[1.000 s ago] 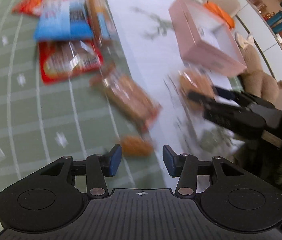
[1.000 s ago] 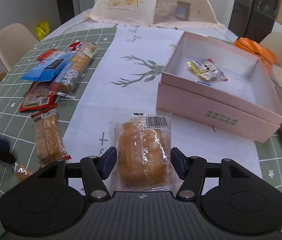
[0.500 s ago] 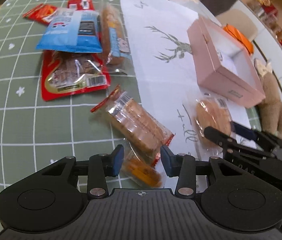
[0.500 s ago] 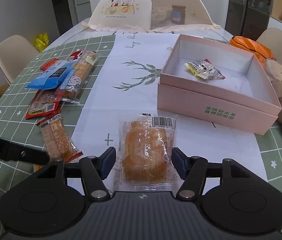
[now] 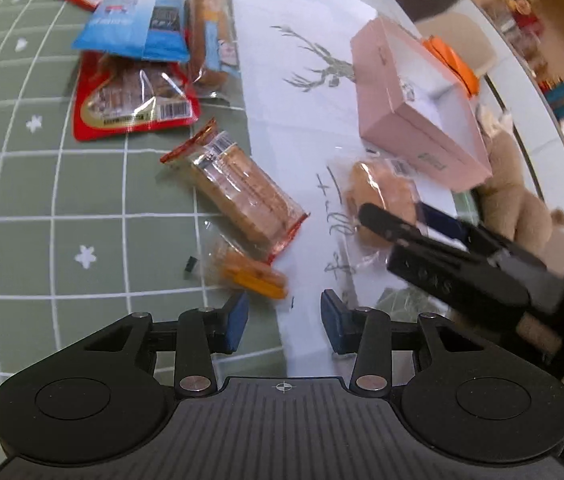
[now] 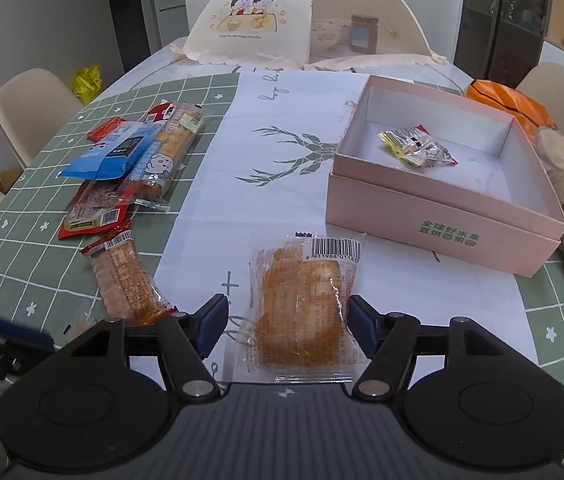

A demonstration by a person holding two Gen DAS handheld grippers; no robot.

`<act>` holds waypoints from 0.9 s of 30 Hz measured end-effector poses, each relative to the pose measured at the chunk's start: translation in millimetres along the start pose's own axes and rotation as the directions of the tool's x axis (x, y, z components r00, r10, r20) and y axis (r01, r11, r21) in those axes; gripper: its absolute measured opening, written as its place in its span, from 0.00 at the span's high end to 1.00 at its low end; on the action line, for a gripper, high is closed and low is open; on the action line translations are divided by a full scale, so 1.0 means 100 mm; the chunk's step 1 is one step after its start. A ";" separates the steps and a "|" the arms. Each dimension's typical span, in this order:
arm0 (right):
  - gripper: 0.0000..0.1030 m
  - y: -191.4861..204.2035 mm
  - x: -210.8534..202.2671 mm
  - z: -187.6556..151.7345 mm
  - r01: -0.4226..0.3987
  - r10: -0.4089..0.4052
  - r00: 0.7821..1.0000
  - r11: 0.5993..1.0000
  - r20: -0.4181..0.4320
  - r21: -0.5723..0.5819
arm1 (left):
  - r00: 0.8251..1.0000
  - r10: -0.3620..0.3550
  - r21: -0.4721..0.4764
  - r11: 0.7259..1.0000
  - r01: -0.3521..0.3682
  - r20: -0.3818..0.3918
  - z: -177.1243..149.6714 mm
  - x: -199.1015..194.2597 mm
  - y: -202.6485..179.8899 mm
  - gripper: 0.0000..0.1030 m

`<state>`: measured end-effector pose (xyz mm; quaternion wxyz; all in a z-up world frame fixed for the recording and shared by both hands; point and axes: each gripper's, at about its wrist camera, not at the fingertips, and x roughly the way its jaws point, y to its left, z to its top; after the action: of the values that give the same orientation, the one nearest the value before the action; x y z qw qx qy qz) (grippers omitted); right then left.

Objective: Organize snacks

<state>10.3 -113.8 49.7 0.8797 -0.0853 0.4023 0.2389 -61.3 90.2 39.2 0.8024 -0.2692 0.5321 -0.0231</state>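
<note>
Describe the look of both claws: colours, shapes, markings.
Both match. The left claw and right claw have matte black bodies with ribbed centres, a small white crosshair mark, two round raised discs, silver pivot screws on black linkage arms, and blue pads on the fingertips. Seen from the left camera, the right claw bears faint embossed lettering. No cables or sleeves show.

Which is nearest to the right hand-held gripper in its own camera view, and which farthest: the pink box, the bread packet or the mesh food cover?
From the right hand-held gripper, nearest first:
1. Bread packet: lying between its open fingers on the white runner.
2. Pink box: ahead and to the right, open, with small wrapped snacks inside.
3. Mesh food cover: at the table's far end.
</note>
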 end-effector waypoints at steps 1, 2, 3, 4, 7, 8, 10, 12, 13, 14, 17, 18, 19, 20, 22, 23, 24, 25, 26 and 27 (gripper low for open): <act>0.36 0.00 -0.01 0.00 0.003 -0.003 1.000 1.000 0.003 0.001 | 1.000 0.010 -0.006 1.000 -0.010 0.009 0.02 0.03 -0.01 0.57; 0.36 -0.01 -0.01 -0.01 0.008 -0.008 1.000 1.000 0.006 0.000 | 1.000 0.016 -0.006 1.000 -0.016 0.023 0.03 0.05 -0.02 0.57; 0.36 -0.02 -0.03 -0.02 0.015 -0.015 1.000 1.000 0.011 -0.001 | 0.999 0.021 -0.005 1.000 -0.021 0.038 0.06 0.08 -0.04 0.57; 0.36 -0.03 -0.05 -0.04 0.025 -0.025 1.000 1.000 0.015 -0.003 | 0.998 0.028 -0.001 1.000 -0.028 0.047 0.08 0.11 -0.05 0.57; 0.35 -0.08 -0.09 -0.11 0.050 -0.050 0.999 0.999 0.016 -0.004 | 0.995 0.064 0.057 0.996 -0.069 0.076 0.14 0.19 -0.16 0.57; 0.35 -0.10 -0.09 -0.14 0.057 -0.057 0.998 0.998 0.012 -0.002 | 0.993 0.083 0.094 0.991 -0.091 0.084 0.15 0.22 -0.22 0.57; 0.33 -0.15 -0.10 -0.19 0.063 -0.063 0.998 0.998 0.006 0.010 | 0.987 0.127 0.188 0.971 -0.144 0.102 0.12 0.27 -0.35 0.57; 0.31 -0.19 -0.11 -0.22 0.065 -0.065 0.998 0.998 0.005 0.021 | 0.980 0.163 0.277 0.942 -0.189 0.116 0.06 0.30 -0.44 0.57; 0.31 -0.21 -0.11 -0.23 0.066 -0.066 0.998 0.998 0.005 0.025 | 0.975 0.185 0.320 0.922 -0.216 0.124 0.02 0.31 -0.46 0.57; 0.31 -0.23 -0.11 -0.24 0.068 -0.068 0.998 0.997 0.006 0.029 | 0.969 0.210 0.352 0.904 -0.244 0.132 -0.02 0.32 -0.47 0.56; 0.31 -0.23 -0.11 -0.23 0.067 -0.068 0.998 0.997 0.009 0.032 | 0.956 0.253 0.370 0.882 -0.291 0.148 -0.07 0.32 -0.38 0.58; 0.31 -0.22 -0.10 -0.23 0.067 -0.068 0.998 0.997 0.010 0.031 | 0.952 0.265 0.364 0.880 -0.304 0.152 -0.07 0.30 -0.33 0.60; 0.31 -0.21 -0.10 -0.22 0.067 -0.067 0.998 0.997 0.011 0.030 | 0.948 0.276 0.354 0.880 -0.316 0.159 -0.06 0.27 -0.27 0.60; 0.31 -0.20 -0.10 -0.22 0.066 -0.066 0.998 0.997 0.011 0.028 | 0.942 0.290 0.345 0.878 -0.331 0.165 -0.06 0.24 -0.22 0.61; 0.31 -0.16 -0.10 -0.21 0.058 -0.058 0.998 0.998 0.016 0.022 | 0.930 0.320 0.321 0.875 -0.363 0.179 -0.04 0.18 -0.10 0.63; 0.31 -0.13 -0.10 -0.21 0.054 -0.054 0.998 0.998 0.021 0.015 | 0.927 0.327 0.302 0.879 -0.369 0.183 -0.02 0.14 -0.03 0.63; 0.31 -0.11 -0.11 -0.20 0.051 -0.052 0.998 0.999 0.027 0.009 | 0.927 0.328 0.278 0.887 -0.368 0.183 0.00 0.11 0.04 0.63; 0.31 -0.08 -0.12 -0.19 0.045 -0.045 0.998 0.999 0.037 0.000 | 0.929 0.321 0.253 0.898 -0.360 0.183 0.02 0.07 0.11 0.63; 0.31 -0.05 -0.12 -0.18 0.036 -0.036 0.998 0.999 0.045 -0.009 | 0.933 0.308 0.232 0.909 -0.347 0.187 0.04 0.02 0.16 0.63; 0.31 -0.02 -0.12 -0.16 0.026 -0.025 0.998 0.999 0.051 -0.019 | 0.937 0.292 0.213 0.919 -0.331 0.193 0.06 -0.02 0.19 0.63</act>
<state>-6.6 -125.0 48.5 0.8916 -0.0928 0.3765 0.2339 -61.8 109.9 33.8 0.8619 -0.0818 0.4967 0.0617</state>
